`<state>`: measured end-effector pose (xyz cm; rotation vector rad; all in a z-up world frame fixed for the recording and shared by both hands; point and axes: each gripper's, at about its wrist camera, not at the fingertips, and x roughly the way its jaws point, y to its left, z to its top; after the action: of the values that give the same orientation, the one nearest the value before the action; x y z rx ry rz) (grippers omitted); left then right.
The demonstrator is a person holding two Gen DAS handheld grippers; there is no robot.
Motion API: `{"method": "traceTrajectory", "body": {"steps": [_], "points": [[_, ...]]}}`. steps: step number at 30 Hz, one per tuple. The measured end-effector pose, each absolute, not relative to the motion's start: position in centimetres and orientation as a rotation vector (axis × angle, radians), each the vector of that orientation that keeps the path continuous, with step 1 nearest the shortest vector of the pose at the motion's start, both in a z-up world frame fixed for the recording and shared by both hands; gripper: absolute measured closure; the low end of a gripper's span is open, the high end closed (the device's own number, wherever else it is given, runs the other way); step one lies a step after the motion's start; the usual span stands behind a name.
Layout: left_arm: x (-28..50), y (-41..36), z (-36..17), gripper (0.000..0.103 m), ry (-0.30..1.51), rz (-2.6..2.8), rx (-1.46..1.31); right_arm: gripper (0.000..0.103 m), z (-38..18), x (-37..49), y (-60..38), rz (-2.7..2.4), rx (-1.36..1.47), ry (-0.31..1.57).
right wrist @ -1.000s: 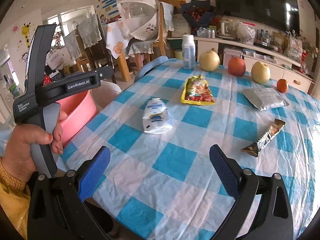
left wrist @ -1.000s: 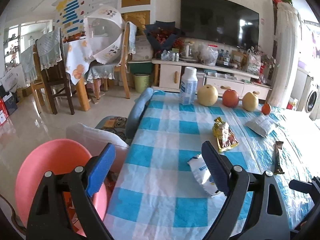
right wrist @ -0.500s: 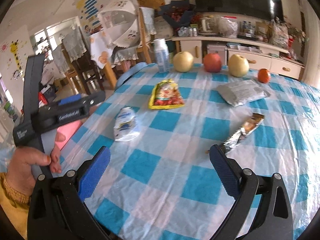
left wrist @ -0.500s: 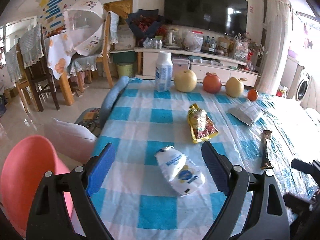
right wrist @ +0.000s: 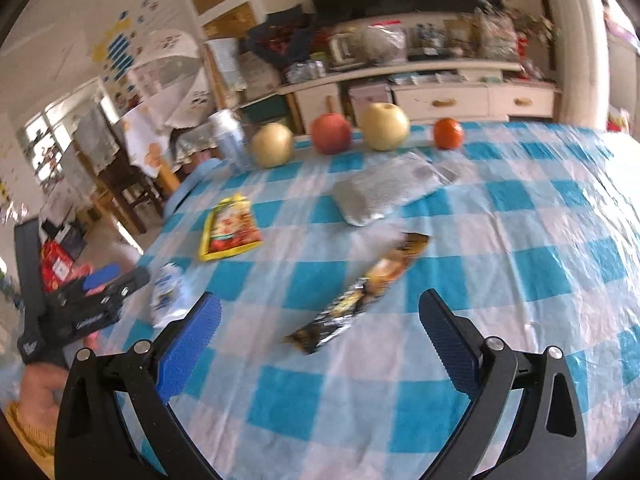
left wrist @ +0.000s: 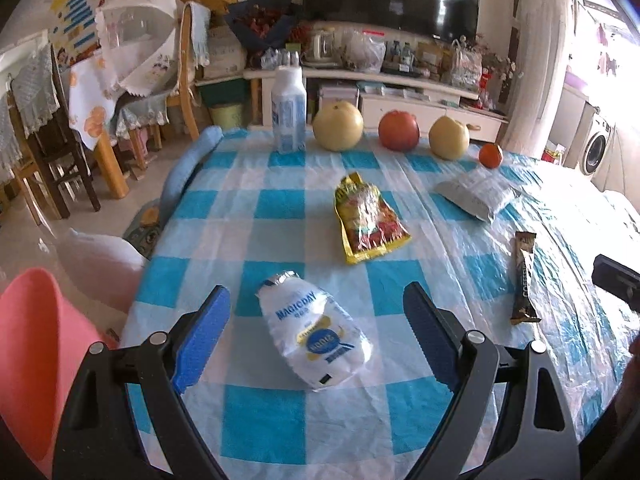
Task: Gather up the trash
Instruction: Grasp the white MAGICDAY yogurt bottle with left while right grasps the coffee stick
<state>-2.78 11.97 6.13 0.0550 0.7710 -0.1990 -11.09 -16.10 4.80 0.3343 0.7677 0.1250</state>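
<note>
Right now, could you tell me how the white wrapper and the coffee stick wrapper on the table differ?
The white wrapper is broad and puffy with blue print; the coffee stick wrapper is narrow, flat and dark brown. The white wrapper lies framed by the open left gripper, the coffee stick wrapper by the open right gripper. Both lie loose on the checked tablecloth, ungripped.

Between the jaws a crinkled white plastic wrapper (left wrist: pixel 316 330) lies glossy on the shiny blue-and-white checked plastic tablecloth (left wrist: pixel 256 420), ahead a glossy yellow foil pouch (left wrist: pixel 368 220).
</note>
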Motion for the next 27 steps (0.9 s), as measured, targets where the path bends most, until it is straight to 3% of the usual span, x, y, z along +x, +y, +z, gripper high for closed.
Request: {"method": "traceTrajectory", "body": {"steps": [2, 5, 14, 16, 24, 27], "points": [[-2.3, 11.8, 5.4, 0.015, 0.813, -0.187, 0.054, 0.007, 4.0, -10.5, -17.2, 0.119, 0.370, 0.791], [-1.9, 11.6, 4.7, 0.015, 0.844, -0.169, 0.052, 0.024, 2.9, -9.6, -17.7, 0.118, 0.393, 0.829], [-0.8, 11.5, 3.6, 0.015, 0.898, -0.124, 0.018, 0.025, 1.0, -7.8, -17.7, 0.132, 0.423, 0.890], [-0.6, 11.6, 3.5, 0.015, 0.905, -0.115, 0.009, 0.032, 0.6, -7.3, -17.6, 0.134, 0.417, 0.902], [0.0, 11.2, 3.1, 0.015, 0.922, -0.095, 0.013, 0.044, -0.7, -5.6, -17.1, 0.137, 0.381, 0.936], [0.2, 11.1, 2.9, 0.023, 0.928, -0.087, 0.015, 0.046, -0.7, -5.2, -16.5, 0.142, 0.343, 0.932]]}}
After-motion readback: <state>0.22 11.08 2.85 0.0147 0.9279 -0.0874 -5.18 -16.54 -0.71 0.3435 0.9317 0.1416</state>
